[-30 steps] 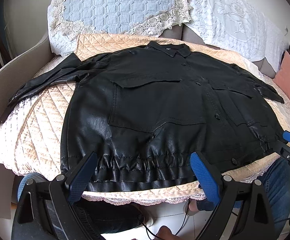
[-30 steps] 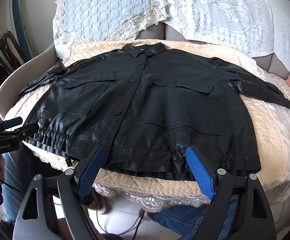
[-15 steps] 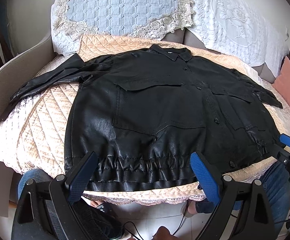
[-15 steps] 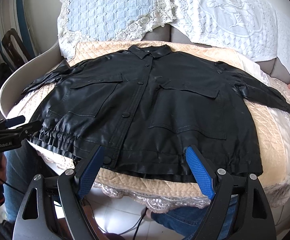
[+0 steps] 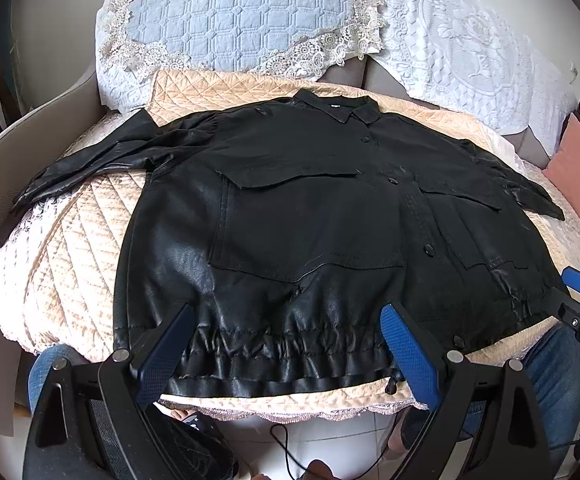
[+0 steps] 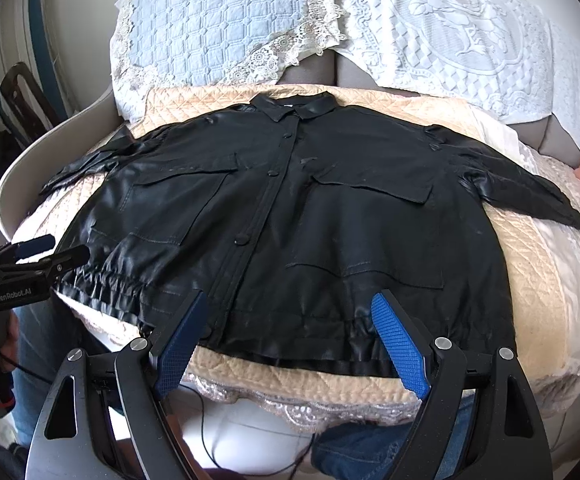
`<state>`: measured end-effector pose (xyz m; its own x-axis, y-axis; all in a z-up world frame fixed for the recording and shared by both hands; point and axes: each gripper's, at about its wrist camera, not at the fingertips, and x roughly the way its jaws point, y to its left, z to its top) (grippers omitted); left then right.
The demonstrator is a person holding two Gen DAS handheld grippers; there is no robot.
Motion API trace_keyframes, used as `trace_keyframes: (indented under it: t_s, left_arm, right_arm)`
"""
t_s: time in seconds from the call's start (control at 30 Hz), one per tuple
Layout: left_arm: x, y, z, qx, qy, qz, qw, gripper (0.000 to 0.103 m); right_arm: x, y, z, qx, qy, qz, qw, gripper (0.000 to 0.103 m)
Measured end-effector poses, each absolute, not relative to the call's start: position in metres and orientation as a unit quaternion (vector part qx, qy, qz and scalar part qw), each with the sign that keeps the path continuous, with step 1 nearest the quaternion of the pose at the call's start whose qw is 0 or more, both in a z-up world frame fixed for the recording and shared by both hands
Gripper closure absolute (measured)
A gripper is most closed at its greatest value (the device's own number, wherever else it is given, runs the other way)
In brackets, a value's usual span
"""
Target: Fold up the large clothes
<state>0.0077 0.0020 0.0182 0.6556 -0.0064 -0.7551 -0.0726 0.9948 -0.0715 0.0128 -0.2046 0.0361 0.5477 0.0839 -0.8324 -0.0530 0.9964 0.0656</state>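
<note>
My glossy black buttoned jacket [image 5: 314,216] lies spread flat on the quilted beige sofa cover [image 5: 73,248], ready for folding. I hold my left tool [image 5: 285,344] and right tool [image 6: 285,332] wide, empty, over its hem.

Jacket [image 5: 310,216] lies flat on the quilt [image 5: 69,248] — cushions [image 5: 233,20] behind it.

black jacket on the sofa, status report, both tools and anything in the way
Left tool open, right tool open, both at the hem, holding nothing. Black leather-look jacket flat, buttoned, sleeves spread on the beige quilted cover. Nothing on it.
</note>
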Motion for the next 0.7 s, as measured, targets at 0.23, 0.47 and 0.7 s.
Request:
trace_keyframes:
  t_s: [0.23, 0.47, 0.7]
  left_arm:
    - [0.0154, -0.0012, 0.0152, -0.037, 0.423, 0.013, 0.905, 0.008]
    - [0.0154, 0.003, 0.0154, -0.041, 0.424, 0.012, 0.905, 0.008]
    - [0.0173, 0.0073, 0.012, -0.05, 0.428, 0.008, 0.902, 0.008]
  right_arm:
    - [0.0151, -0.2062, 0.0278, 0.026, 0.481, 0.037, 0.875, 0.019]
    - [0.0184, -0.2046, 0.0307, 0.025, 0.477, 0.036, 0.878, 0.019]
    - [0.0187, -0.202, 0.0283, 0.025, 0.479, 0.041, 0.876, 0.019]
